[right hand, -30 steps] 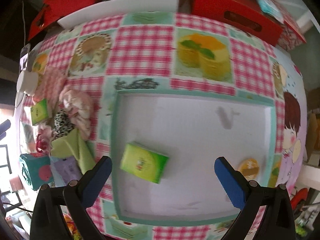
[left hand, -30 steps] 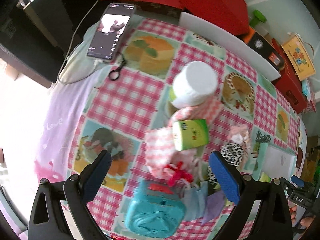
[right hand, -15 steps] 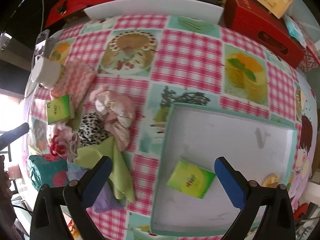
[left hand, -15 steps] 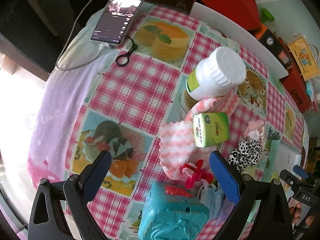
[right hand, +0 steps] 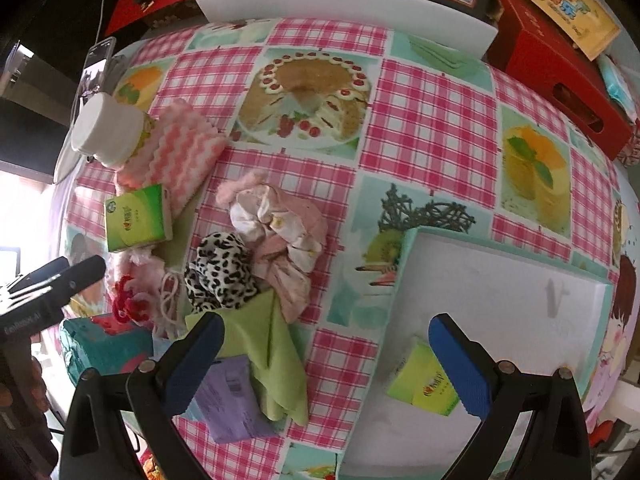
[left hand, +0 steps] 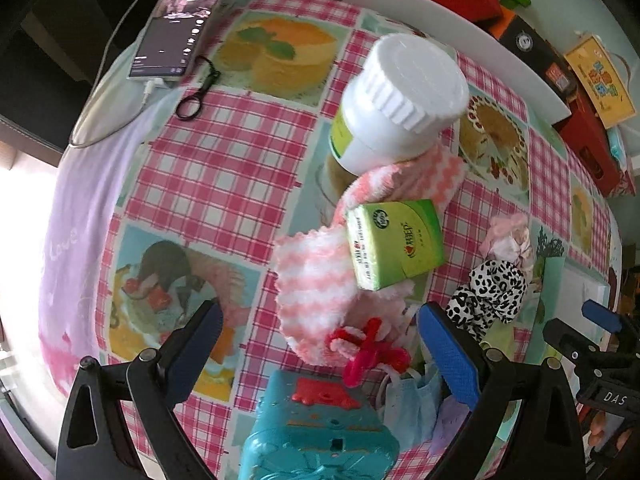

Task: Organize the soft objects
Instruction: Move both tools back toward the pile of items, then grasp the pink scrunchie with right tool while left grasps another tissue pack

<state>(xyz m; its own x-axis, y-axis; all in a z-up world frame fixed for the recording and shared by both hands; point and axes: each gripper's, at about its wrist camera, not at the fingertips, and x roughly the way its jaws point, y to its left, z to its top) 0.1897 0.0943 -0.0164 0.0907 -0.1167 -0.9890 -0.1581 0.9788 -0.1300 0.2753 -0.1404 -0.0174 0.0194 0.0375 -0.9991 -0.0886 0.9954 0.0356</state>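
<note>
Here the green plastic-wrapped tissue pack (left hand: 394, 246) lies on the pink-and-white wavy fleece cloth (left hand: 320, 280), just near of the white-capped bottle (left hand: 394, 100); likely light and squashy, best pinched across its flat faces. Left gripper (left hand: 318, 344) and right gripper (right hand: 326, 354) both gape wide, empty. A checked pink oilcloth (right hand: 420, 128) covers the crowded table, white foam tray (right hand: 500, 280) at right

Table under a pink checked tablecloth (right hand: 432, 128) printed with cakes, white tray (right hand: 500, 280) on the right side, pile of cloths (right hand: 280, 240) left, white jar (left hand: 396, 100), phone (left hand: 184, 20), teal box (left hand: 320, 436)
</note>
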